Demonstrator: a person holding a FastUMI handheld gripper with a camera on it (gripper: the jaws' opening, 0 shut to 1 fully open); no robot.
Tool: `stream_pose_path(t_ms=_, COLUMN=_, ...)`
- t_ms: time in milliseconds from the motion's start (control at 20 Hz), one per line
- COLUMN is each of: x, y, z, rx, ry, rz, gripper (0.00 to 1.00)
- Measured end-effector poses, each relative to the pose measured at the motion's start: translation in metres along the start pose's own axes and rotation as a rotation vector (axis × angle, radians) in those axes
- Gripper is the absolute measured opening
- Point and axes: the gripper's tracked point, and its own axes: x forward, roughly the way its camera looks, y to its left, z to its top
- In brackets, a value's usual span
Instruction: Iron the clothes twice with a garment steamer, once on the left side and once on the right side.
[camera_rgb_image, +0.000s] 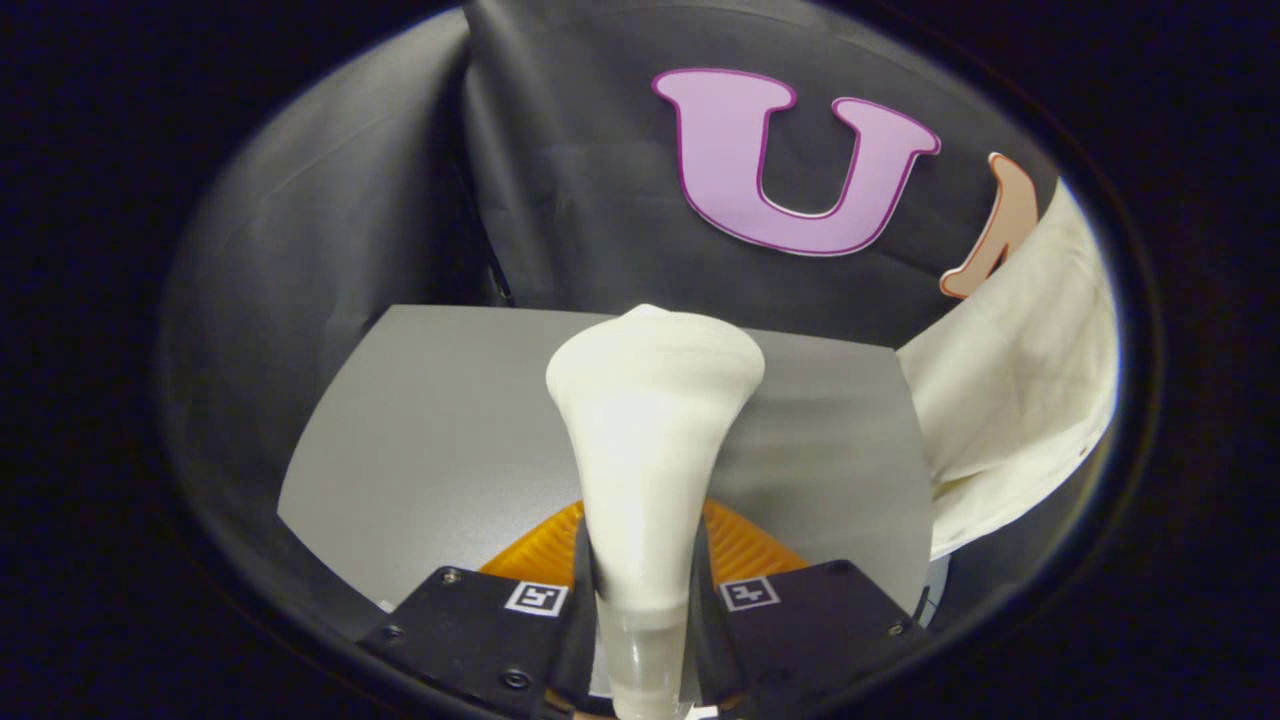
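A white garment steamer (645, 440) stands up between my fingers, its narrow handle at the bottom and its wide flared head at the top. My gripper (645, 590) is shut on the handle, both fingers pressing on its sides. The steamer is held above a grey table (420, 420). A cream-white garment (1010, 390) hangs to the right, beyond the fingers and past the table's right edge. The steamer head is left of the cloth and apart from it.
The black booth wall (580, 200) rises behind the table. A grey cloth panel (300, 260) hangs at the left. The table's bare surface spreads left and right of the steamer.
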Motion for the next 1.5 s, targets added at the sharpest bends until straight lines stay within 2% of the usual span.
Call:
stream_pose_path(t_ms=150, x=-0.032, y=-0.001, z=0.013, rx=0.027, ry=-0.087, rz=0.052, gripper=0.41)
stream_pose_path(t_ms=400, x=-0.071, y=-0.007, z=0.021, rx=0.012, ry=-0.27, rz=0.086, gripper=0.4)
stream_pose_path(t_ms=800, x=-0.123, y=-0.004, z=-0.004, rx=-0.02, ry=-0.47, rz=0.165, gripper=0.4)
stream_pose_path(t_ms=1050, x=-0.175, y=-0.014, z=-0.013, rx=0.053, ry=-0.619, rz=0.243, gripper=0.4)
stream_pose_path(t_ms=1150, x=-0.199, y=-0.025, z=-0.016, rx=0.03, ry=-0.668, rz=0.233, gripper=0.4)
stream_pose_path(t_ms=1250, x=-0.223, y=-0.042, z=-0.015, rx=0.006, ry=-0.726, rz=0.182, gripper=0.4)
stream_pose_path(t_ms=1500, x=-0.286, y=-0.085, z=-0.005, rx=0.012, ry=-0.893, rz=0.127, gripper=0.4)
